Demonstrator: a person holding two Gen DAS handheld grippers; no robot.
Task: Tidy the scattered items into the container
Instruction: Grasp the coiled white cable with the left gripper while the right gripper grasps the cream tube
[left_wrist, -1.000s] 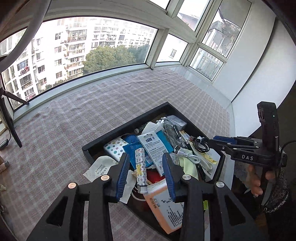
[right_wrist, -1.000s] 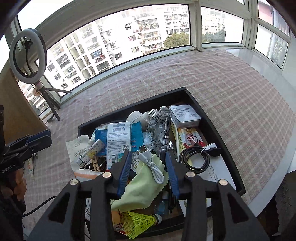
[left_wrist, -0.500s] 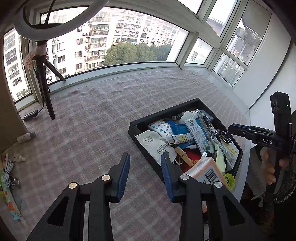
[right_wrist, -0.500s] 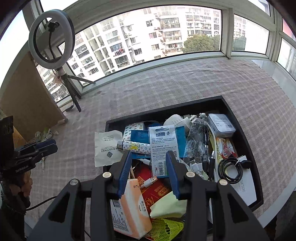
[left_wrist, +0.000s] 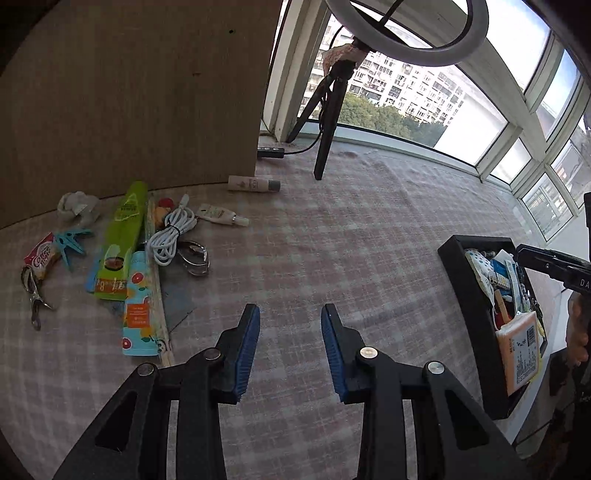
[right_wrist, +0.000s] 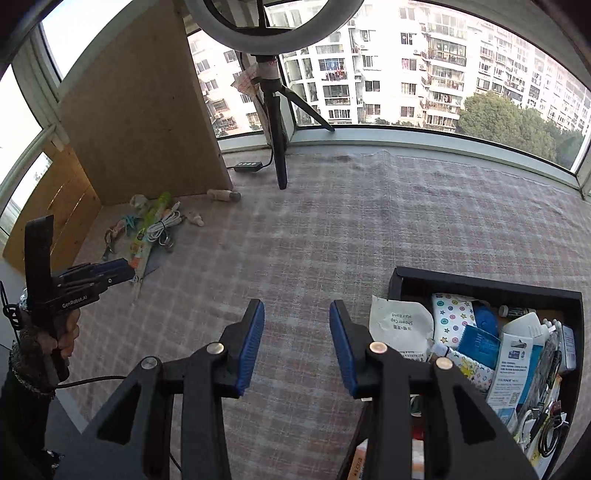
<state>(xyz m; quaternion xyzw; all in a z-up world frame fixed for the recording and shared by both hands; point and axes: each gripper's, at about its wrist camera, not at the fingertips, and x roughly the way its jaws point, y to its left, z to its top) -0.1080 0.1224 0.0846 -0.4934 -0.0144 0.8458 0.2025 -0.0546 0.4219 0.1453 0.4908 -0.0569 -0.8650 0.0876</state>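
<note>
- Lying up-left of the left hand-held gripper (left_wrist: 290, 347), the scattered items (left_wrist: 122, 254) sit nearer it than the right hand-held gripper (right_wrist: 296, 345).
- Both stand apart, empty.
- Container (right_wrist: 487, 286) lies rightward.

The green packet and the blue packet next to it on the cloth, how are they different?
The green packet is longer and tapers toward its far end; the blue packet is shorter and blunt. The green packet lies nearer the wooden board; the blue packet lies nearer the camera. Both lie flat outside the black tray.
</note>
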